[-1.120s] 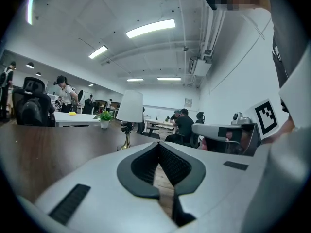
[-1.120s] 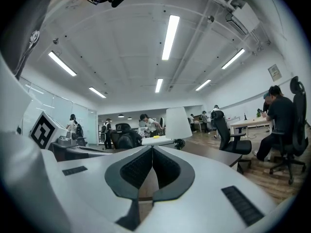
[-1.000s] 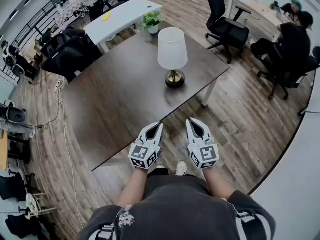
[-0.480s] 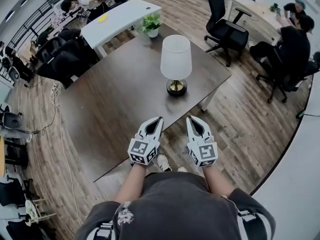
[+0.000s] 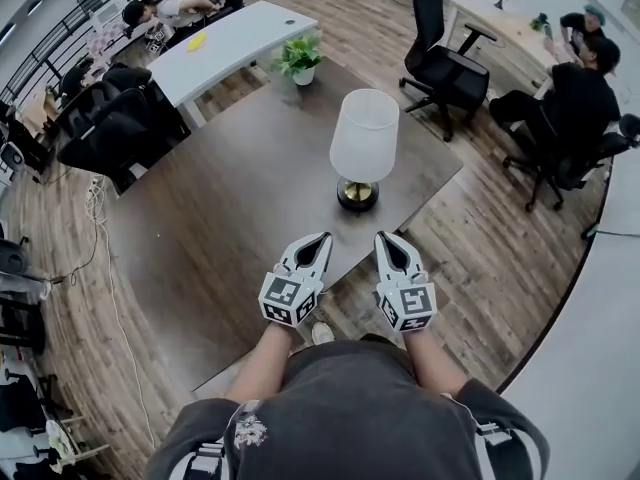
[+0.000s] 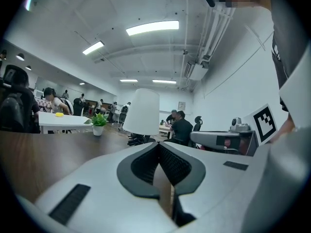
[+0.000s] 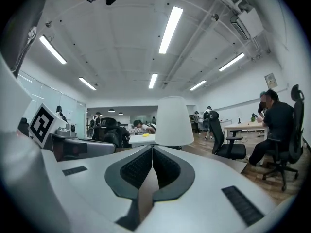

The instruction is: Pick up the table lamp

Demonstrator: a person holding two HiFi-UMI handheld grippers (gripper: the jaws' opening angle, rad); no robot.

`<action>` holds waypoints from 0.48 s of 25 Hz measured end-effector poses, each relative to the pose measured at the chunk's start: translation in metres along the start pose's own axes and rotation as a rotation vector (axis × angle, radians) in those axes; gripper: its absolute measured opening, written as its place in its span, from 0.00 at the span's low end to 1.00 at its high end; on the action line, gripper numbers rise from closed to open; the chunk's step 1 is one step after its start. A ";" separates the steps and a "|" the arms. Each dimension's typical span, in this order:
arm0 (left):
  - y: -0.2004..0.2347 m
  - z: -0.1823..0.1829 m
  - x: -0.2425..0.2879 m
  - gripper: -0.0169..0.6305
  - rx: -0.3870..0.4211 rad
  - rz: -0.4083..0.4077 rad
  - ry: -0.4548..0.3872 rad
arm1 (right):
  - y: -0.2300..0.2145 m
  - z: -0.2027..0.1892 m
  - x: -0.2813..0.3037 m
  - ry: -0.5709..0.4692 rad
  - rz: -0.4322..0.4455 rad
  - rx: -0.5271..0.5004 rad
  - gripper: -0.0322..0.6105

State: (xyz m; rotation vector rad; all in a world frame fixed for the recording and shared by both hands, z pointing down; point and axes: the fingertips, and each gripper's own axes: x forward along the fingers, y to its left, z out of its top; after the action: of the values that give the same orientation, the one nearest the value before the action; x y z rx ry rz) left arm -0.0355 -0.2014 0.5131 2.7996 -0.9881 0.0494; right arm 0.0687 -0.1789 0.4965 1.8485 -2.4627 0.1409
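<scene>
The table lamp stands upright on the dark brown table [image 5: 210, 218], with a white shade [image 5: 365, 136] over a round black and brass base [image 5: 357, 196]. My left gripper [image 5: 321, 237] and right gripper [image 5: 383, 237] are side by side at the table's near edge, a short way in front of the base and not touching it. Both are shut with nothing between the jaws. In the left gripper view the shade [image 6: 142, 111] shows just above the left gripper [image 6: 158, 144]. In the right gripper view the shade [image 7: 173, 121] rises right behind the right gripper [image 7: 152, 148].
A small potted plant [image 5: 300, 58] stands at the table's far edge. Behind it is a white desk [image 5: 230, 43] with black chairs [image 5: 110, 128] to its left. A black office chair [image 5: 445, 63] and seated people [image 5: 580, 88] are at the right, on the wooden floor.
Both grippers have moved forward together toward the lamp and now reach over the table's near edge. The lamp looks closer. Both have stayed shut.
</scene>
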 end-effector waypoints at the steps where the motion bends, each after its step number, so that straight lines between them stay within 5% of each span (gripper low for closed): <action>1: 0.003 0.001 0.003 0.04 -0.001 -0.007 -0.002 | -0.001 0.000 0.004 0.003 -0.005 -0.004 0.09; 12: 0.037 -0.005 0.044 0.04 -0.017 0.018 0.016 | -0.032 -0.027 0.048 0.085 0.008 -0.008 0.09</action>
State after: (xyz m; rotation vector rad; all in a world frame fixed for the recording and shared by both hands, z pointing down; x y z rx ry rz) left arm -0.0245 -0.2558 0.5278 2.7711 -1.0053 0.0655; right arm 0.0858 -0.2310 0.5296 1.7906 -2.4108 0.2048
